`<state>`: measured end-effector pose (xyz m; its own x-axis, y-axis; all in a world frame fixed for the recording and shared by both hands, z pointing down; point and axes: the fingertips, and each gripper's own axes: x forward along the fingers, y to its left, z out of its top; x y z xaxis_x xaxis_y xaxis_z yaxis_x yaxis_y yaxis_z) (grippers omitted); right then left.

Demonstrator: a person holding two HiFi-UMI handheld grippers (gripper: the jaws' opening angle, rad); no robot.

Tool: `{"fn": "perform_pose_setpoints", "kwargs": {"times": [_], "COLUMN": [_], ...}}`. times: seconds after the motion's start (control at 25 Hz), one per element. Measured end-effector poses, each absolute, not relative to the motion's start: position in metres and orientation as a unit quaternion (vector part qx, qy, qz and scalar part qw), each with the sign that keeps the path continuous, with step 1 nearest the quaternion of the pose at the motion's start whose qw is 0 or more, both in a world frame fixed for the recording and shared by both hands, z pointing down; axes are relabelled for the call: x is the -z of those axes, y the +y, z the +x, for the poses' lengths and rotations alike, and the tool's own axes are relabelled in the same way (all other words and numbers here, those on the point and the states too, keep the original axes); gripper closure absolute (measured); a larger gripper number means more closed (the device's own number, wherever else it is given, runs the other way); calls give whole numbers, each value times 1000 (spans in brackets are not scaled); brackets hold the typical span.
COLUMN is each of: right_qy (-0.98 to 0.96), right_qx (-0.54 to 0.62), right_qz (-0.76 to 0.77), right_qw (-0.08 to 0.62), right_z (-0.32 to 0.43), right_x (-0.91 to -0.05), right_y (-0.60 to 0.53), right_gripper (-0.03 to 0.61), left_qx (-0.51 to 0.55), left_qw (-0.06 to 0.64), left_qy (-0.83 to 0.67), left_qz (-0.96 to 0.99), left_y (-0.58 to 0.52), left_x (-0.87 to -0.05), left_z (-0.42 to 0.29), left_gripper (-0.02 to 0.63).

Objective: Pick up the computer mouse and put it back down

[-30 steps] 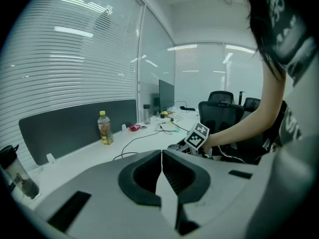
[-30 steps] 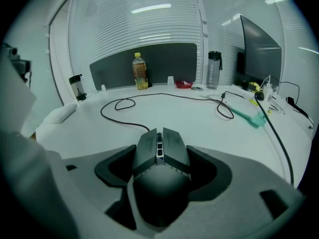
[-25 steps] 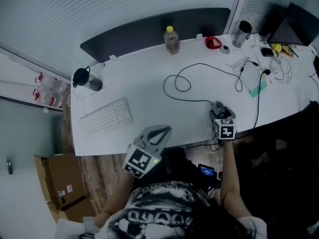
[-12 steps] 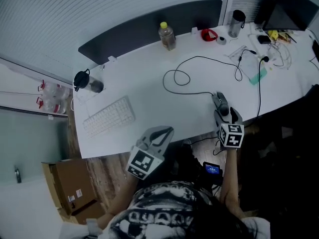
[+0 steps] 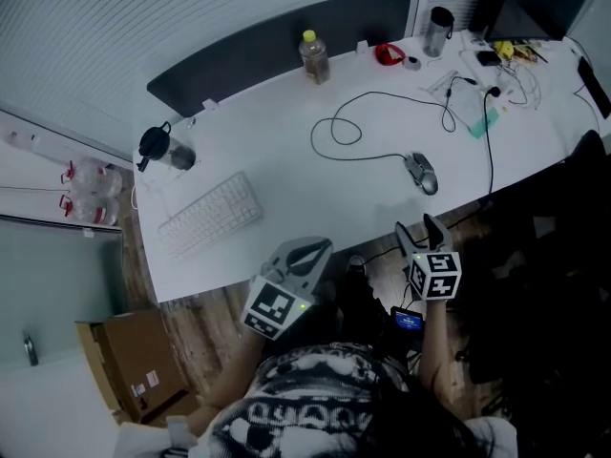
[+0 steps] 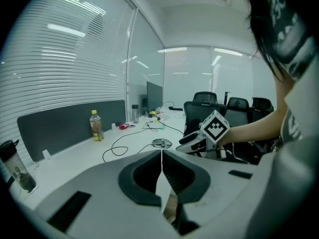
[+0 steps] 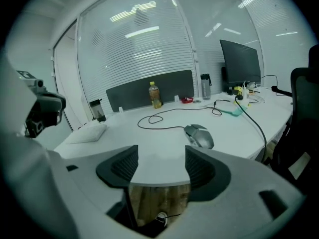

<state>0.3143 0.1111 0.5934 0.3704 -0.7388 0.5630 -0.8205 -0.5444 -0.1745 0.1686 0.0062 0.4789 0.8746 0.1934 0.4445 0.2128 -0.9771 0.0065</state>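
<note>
The grey wired computer mouse (image 5: 421, 173) lies on the white desk (image 5: 286, 151) near its front edge, with its cable looping away behind it. It also shows in the right gripper view, mouse (image 7: 199, 136), and in the left gripper view, mouse (image 6: 161, 143). My right gripper (image 5: 416, 229) hangs just off the desk edge, short of the mouse and not touching it. Its jaws stand wide and are closing, with nothing between them (image 7: 160, 166). My left gripper (image 5: 304, 254) hovers off the front edge further left, its jaws shut and empty (image 6: 161, 156).
A white keyboard (image 5: 208, 216) lies at the left, with a dark flask (image 5: 162, 151) behind it. A yellow-capped bottle (image 5: 312, 57) stands by the dark back panel. A tumbler (image 5: 439, 29), a monitor (image 5: 520, 3) and tangled cables fill the far right. Office chairs (image 6: 204, 103) stand beyond the desk.
My right gripper has drawn back from the mouse, over the desk's front edge and toward me. The mouse stays on the desk. The left gripper has shifted only slightly.
</note>
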Motion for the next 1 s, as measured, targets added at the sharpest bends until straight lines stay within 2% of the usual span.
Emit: {"fn": "perform_pose_setpoints", "kwargs": {"times": [0.24, 0.52, 0.68, 1.0], "right_qy": [-508, -527, -526, -522], "right_qx": [-291, -259, -243, -213], "right_qz": [809, 808, 815, 825], "right_qw": [50, 45, 34, 24], "right_z": [229, 131, 90, 36], "right_x": [-572, -548, -537, -508], "right_y": [91, 64, 57, 58], "right_gripper": [305, 365, 378, 471], "left_qx": [214, 195, 193, 179], "left_qw": [24, 18, 17, 13], "left_qy": [-106, -100, -116, -149], "left_qz": [-971, -975, -974, -973], "left_y": [-2, -18, -17, -10], "left_x": [-471, -463, -467, -465], "left_z": [107, 24, -13, -45], "left_gripper": [609, 609, 609, 609]}}
